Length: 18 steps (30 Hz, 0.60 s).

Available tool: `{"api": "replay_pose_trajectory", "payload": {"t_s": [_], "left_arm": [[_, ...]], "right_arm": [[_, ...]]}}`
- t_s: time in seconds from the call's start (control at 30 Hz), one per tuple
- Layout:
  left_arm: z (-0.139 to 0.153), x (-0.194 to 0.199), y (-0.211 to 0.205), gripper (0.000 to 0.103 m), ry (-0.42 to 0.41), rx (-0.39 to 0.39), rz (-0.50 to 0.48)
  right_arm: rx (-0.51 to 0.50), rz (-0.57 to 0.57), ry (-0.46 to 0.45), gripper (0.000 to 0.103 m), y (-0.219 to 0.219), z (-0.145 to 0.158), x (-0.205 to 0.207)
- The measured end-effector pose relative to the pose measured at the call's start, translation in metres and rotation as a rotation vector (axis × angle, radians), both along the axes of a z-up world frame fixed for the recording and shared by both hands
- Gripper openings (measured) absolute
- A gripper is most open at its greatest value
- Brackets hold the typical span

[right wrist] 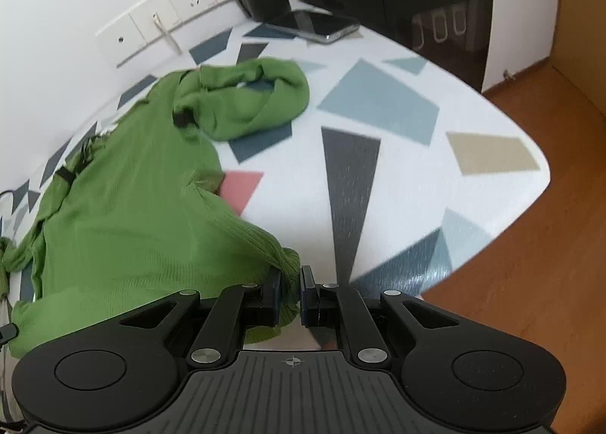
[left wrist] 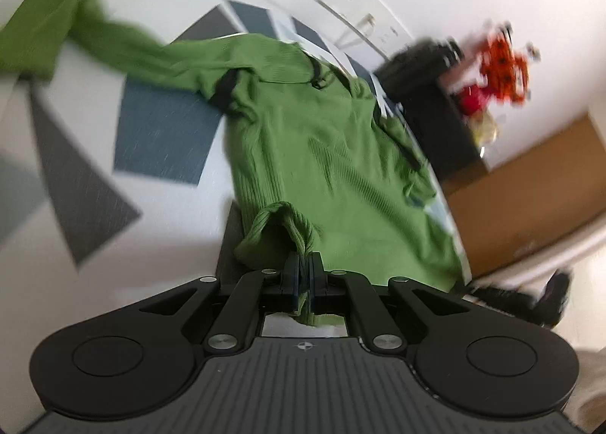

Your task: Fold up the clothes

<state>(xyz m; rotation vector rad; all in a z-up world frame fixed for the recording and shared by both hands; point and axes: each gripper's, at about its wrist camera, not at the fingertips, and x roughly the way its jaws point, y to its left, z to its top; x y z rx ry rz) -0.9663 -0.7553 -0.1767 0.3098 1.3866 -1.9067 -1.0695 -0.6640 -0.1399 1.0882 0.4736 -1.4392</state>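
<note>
We pinch the near hem of the green sweater (left wrist: 325,153) in the left gripper (left wrist: 304,271), its jaws pressed together on a fold of ribbed cloth. Our right gripper (right wrist: 291,292) clamps the hem's other corner. The sweater lies spread on the patterned tablecloth (right wrist: 397,176), one sleeve bunched at the far side near a phone (right wrist: 314,25).

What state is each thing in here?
Sweater: lying flat, unfolded, hem pinched at two corners.
Far sleeve: bunched on the table.
Left tool: shut on hem.
Right tool: shut on hem.
Phone: flat, screen dark.
</note>
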Motion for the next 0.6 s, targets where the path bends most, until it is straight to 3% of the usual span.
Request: {"api": "replay_pose_trajectory", "payload": {"t_s": [0.17,0.27,0.37,0.6], "left_arm": [[0.016,0.003,0.016,0.005,0.028,-0.027,0.15],[0.03,-0.006,0.024,0.005,0.044,-0.042,0.174],[0.027,-0.02,0.036,0.005,-0.051,-0.011,0.152],[-0.004,-0.034,0.081,0.005,-0.123,0.137,0.181]], "right_arm": [[-0.022,0.051,-0.057,0.008,-0.022,0.007,-0.007],[-0.082,0.133,-0.086,0.009,-0.037,0.027,-0.008],[-0.102,0.219,-0.083,0.009,-0.043,0.038,-0.012],[0.106,0.265,-0.104,0.009,-0.011,-0.007,-0.039]]}}
